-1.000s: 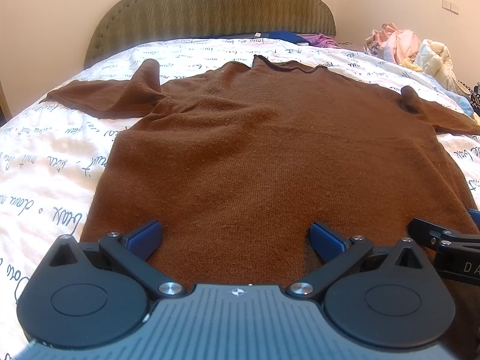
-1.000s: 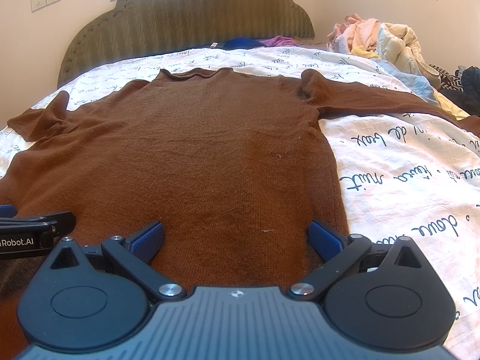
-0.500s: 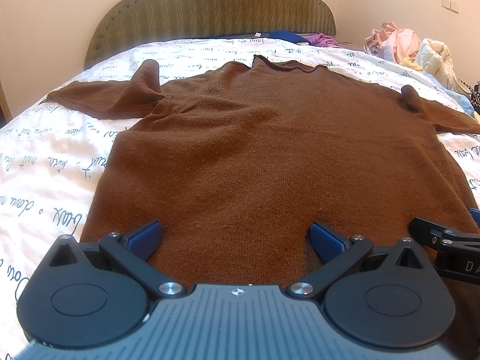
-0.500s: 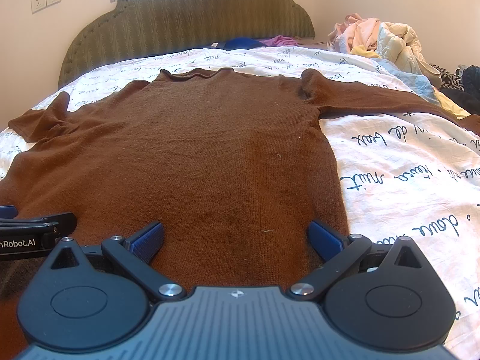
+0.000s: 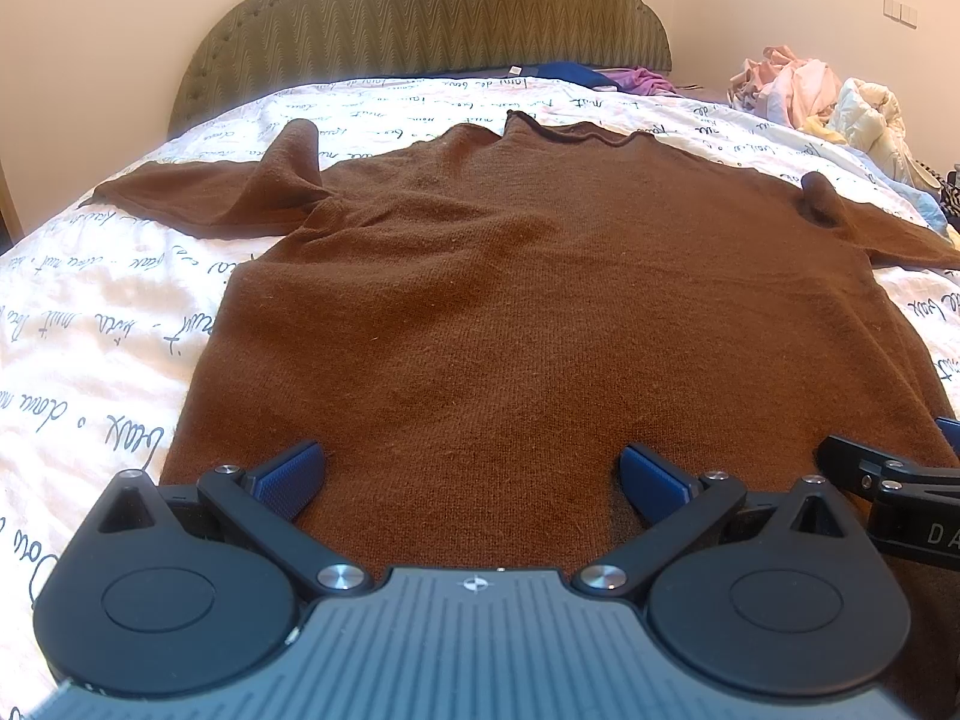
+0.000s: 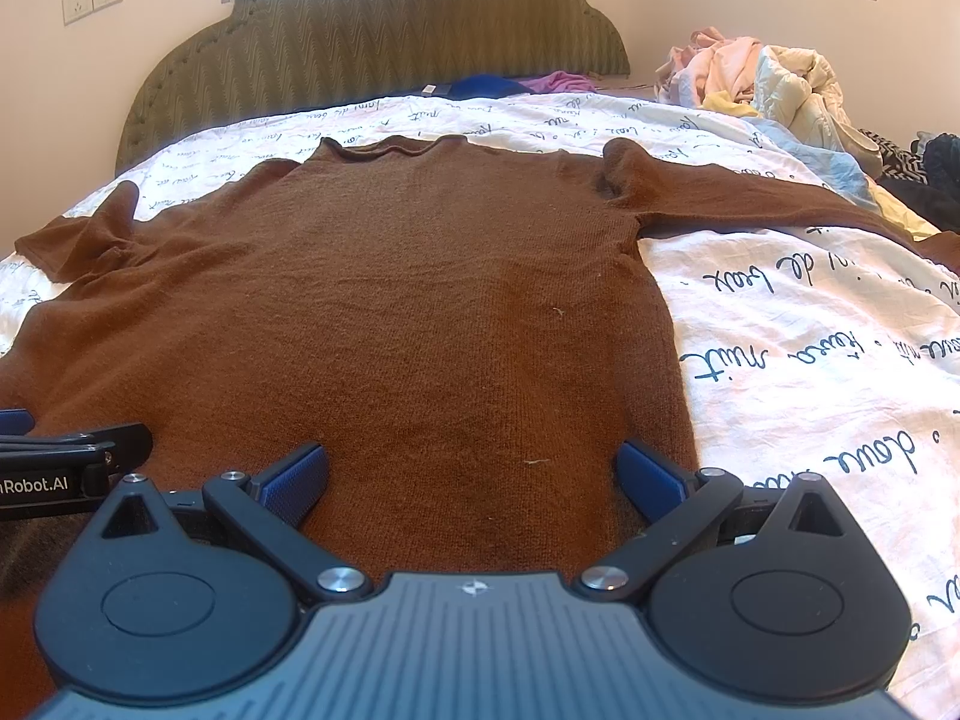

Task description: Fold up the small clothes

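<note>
A brown knit sweater point(image 5: 510, 276) lies flat on the bed, collar at the far end, both sleeves spread out sideways; it also shows in the right wrist view point(image 6: 384, 300). My left gripper point(image 5: 471, 474) is open and empty, low over the sweater's bottom hem near its left side. My right gripper point(image 6: 471, 474) is open and empty over the hem near its right side. Each gripper shows at the edge of the other's view. The hem itself is hidden under the gripper bodies.
The bed has a white sheet with script print point(image 6: 810, 330) and a green padded headboard point(image 5: 432, 6). A pile of pale clothes point(image 6: 762, 78) lies at the far right. Blue and purple garments point(image 5: 600, 75) lie by the headboard. Dark clothes point(image 6: 930, 168) lie at the right edge.
</note>
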Tool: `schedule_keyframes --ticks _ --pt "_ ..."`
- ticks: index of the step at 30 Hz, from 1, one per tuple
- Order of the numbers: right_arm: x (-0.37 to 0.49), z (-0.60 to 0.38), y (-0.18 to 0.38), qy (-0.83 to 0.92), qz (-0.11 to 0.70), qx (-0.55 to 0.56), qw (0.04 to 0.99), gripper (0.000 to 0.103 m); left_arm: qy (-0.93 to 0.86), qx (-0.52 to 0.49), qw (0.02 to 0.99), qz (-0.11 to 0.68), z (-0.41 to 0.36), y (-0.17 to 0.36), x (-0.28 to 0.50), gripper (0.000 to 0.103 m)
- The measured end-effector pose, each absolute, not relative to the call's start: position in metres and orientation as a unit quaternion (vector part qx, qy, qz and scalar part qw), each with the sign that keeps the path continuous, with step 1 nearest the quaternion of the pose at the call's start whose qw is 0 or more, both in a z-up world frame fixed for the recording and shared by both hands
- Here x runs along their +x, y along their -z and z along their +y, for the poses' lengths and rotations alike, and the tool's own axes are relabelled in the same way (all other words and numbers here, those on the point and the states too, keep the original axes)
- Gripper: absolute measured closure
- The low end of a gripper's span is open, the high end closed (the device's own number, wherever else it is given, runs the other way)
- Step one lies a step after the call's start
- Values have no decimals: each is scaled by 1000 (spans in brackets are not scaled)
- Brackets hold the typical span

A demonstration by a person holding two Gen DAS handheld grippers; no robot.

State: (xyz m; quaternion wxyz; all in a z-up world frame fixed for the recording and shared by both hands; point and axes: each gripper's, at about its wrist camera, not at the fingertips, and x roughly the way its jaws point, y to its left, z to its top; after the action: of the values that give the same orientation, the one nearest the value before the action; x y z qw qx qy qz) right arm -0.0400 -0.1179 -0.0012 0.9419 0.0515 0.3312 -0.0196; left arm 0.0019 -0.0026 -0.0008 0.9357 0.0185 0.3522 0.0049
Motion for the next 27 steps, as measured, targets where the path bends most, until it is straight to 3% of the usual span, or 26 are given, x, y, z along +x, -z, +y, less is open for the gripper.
schedule_keyframes --ticks 27 --pt "-34 -139 -12 -39 339 75 937 0 -5 19 936 352 -3 1 2 0"
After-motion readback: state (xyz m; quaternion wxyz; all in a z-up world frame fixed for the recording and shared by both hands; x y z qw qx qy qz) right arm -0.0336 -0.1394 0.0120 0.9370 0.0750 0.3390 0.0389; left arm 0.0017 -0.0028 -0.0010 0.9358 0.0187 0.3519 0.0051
